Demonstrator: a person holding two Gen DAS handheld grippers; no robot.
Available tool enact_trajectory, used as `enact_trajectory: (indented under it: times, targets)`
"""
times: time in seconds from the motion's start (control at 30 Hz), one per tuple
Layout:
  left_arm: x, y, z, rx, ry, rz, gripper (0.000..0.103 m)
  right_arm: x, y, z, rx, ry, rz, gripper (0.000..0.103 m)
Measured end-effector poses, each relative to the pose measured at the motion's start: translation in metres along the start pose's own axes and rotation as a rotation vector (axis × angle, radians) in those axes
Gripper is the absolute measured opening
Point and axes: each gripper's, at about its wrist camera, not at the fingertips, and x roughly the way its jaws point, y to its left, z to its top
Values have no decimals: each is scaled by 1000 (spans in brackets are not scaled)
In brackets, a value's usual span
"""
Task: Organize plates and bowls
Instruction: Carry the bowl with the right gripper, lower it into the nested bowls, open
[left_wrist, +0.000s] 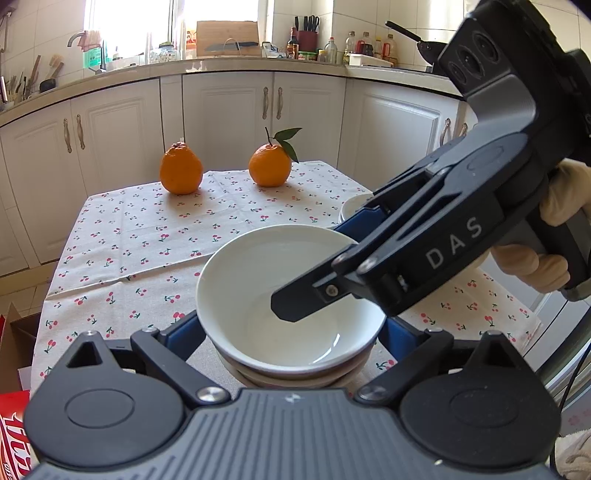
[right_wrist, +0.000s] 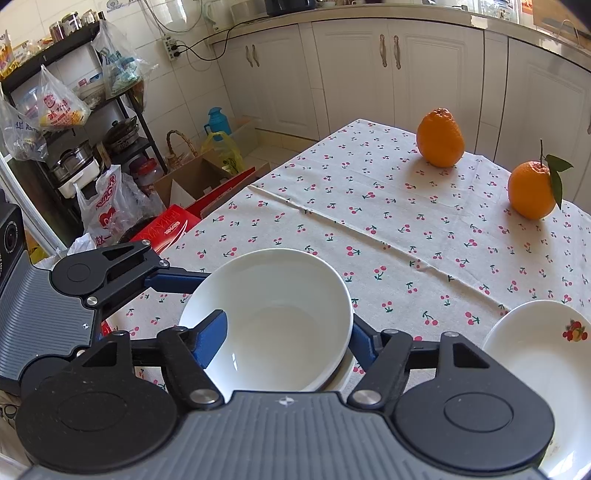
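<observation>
A white bowl sits on top of a stack of other dishes near the front of the table; it also shows in the right wrist view. My left gripper is open, its blue fingers on either side of the stack below the bowl. My right gripper is open, with one finger inside the bowl and the other outside its rim. In the left wrist view the right gripper reaches in from the right. A white plate with a fruit print lies to the right.
Two oranges stand at the far side of the cherry-print tablecloth. White cabinets lie behind. A red box, cartons and a cluttered rack stand left of the table.
</observation>
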Motion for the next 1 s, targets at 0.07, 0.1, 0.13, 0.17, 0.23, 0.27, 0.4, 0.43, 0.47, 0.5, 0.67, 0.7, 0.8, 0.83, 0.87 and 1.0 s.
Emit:
enact_trajectory:
  times: [0.07, 0.1, 0.13, 0.17, 0.23, 0.27, 0.4, 0.43, 0.47, 0.5, 0.67, 0.7, 0.8, 0.83, 0.87, 1.0]
  targets:
    - [0, 1, 0, -4, 1, -2, 98, 0, 0, 0, -3, -1, -4, 75]
    - [0, 1, 1, -5, 2, -3, 98, 0, 1, 0, -5, -1, -7, 75]
    - [-1, 1, 1, -5, 2, -4, 98, 0, 2, 0, -7, -2, -10, 75]
    - [0, 1, 1, -4, 2, -3, 98, 0, 3, 0, -13, -2, -14, 75]
    - [0, 0, 1, 0, 3, 0, 98, -1, 4, 0, -25, -8, -25, 78]
    - [0, 0, 1, 1, 4, 1, 98, -1, 6, 0, -29, -11, -30, 79]
    - [1, 0, 1, 1, 3, 2, 98, -1, 5, 1, -30, -12, -34, 80]
    - [0, 0, 0, -1, 2, 0, 98, -1, 5, 0, -29, -11, -36, 80]
    - [0, 1, 0, -2, 1, -1, 98, 0, 4, 0, -29, -10, -40, 82]
    - [-2, 1, 0, 1, -8, -2, 98, 0, 4, 0, -29, -12, -45, 83]
    - [-6, 3, -1, 7, -17, -6, 102, -3, 5, 0, -33, -29, -57, 92]
    - [-6, 3, -2, 11, -15, -5, 102, -5, 6, 0, -32, -34, -62, 94]
    - [-9, 4, -4, 19, -9, -3, 102, -7, 7, -1, -31, -45, -67, 98]
    - [-10, 4, -6, 21, -10, -5, 102, -8, 7, -1, -31, -46, -67, 98]
    - [-12, 4, -7, 24, -9, -9, 102, -8, 8, -1, -31, -47, -67, 99]
    - [-15, 7, -12, 30, -3, -29, 102, -6, 10, -5, -26, -52, -80, 101]
